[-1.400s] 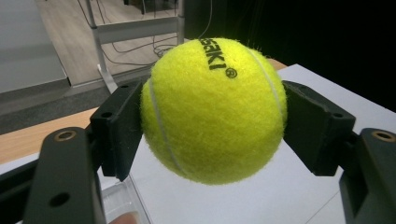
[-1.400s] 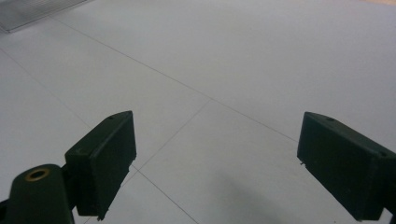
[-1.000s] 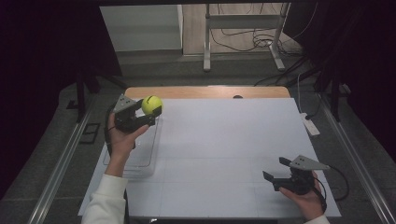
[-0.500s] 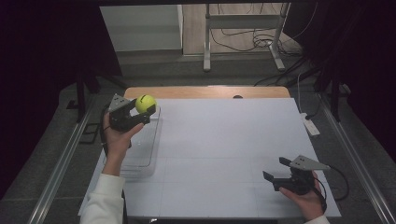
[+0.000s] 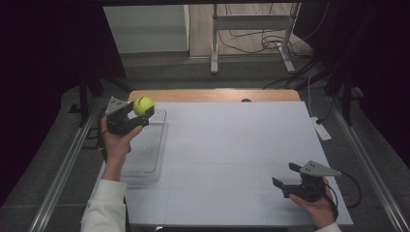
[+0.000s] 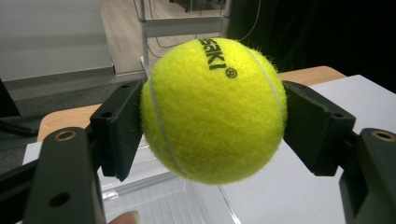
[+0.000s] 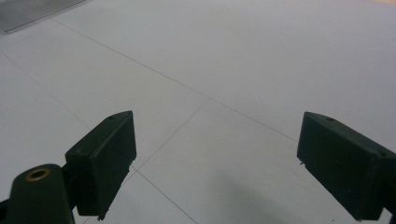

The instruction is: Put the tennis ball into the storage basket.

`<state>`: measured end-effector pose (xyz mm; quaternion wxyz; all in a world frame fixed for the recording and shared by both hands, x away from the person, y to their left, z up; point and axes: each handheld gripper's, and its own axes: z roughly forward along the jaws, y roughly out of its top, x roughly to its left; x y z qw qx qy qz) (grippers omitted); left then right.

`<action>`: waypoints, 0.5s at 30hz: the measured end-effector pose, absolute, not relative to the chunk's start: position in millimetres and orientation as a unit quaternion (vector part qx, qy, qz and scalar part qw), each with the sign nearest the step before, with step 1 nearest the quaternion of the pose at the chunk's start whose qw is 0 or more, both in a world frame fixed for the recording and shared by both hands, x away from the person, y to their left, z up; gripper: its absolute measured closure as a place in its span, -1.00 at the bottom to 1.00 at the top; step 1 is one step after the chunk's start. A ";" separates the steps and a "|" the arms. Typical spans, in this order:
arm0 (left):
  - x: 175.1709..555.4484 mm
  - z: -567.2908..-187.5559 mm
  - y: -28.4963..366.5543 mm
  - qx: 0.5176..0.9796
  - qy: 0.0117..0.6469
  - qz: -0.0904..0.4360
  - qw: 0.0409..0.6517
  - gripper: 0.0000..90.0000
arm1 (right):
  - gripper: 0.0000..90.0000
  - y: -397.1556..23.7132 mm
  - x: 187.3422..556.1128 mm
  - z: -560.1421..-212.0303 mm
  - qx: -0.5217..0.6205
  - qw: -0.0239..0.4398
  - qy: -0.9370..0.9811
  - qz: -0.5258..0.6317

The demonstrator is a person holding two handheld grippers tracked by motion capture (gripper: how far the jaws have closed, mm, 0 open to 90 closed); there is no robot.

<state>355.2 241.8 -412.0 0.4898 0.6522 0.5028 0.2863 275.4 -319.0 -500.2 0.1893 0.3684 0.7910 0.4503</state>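
Observation:
A yellow-green tennis ball (image 5: pixel 143 105) (image 6: pixel 212 109) with black lettering is clamped between the black jaws of my left gripper (image 5: pixel 141 110) (image 6: pixel 215 123). That hand holds it in the air above the far end of a clear plastic tray (image 5: pixel 153 151) at the table's left side. My right gripper (image 5: pixel 285 177) (image 7: pixel 217 165) rests low at the near right of the white table sheet (image 5: pixel 232 145), its jaws wide open with nothing between them; bare white sheet (image 7: pixel 224 70) lies ahead of it.
The tray's ribbed clear floor (image 6: pixel 159 203) lies below the ball. A wooden table edge (image 5: pixel 212 94) runs along the far side. A white power strip (image 5: pixel 321 129) lies off the table's right edge. Metal stand legs (image 5: pixel 251 34) and cables are on the floor beyond.
The left hand with the ball has drifted left and slightly toward the far end of the tray. The right gripper has stayed still.

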 end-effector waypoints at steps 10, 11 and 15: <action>356.0 -412.1 257.8 0.638 0.517 0.293 0.489 -0.40 | -0.73 -318.8 275.6 -500.4 0.369 0.191 0.792 0.448; 355.9 -412.0 259.4 0.637 0.519 0.294 0.489 -0.40 | -0.73 -318.7 275.5 -500.3 0.369 0.191 0.792 0.448; 355.5 -412.4 264.7 0.631 0.526 0.299 0.485 -0.40 | -0.73 -319.1 275.3 -500.0 0.368 0.191 0.791 0.449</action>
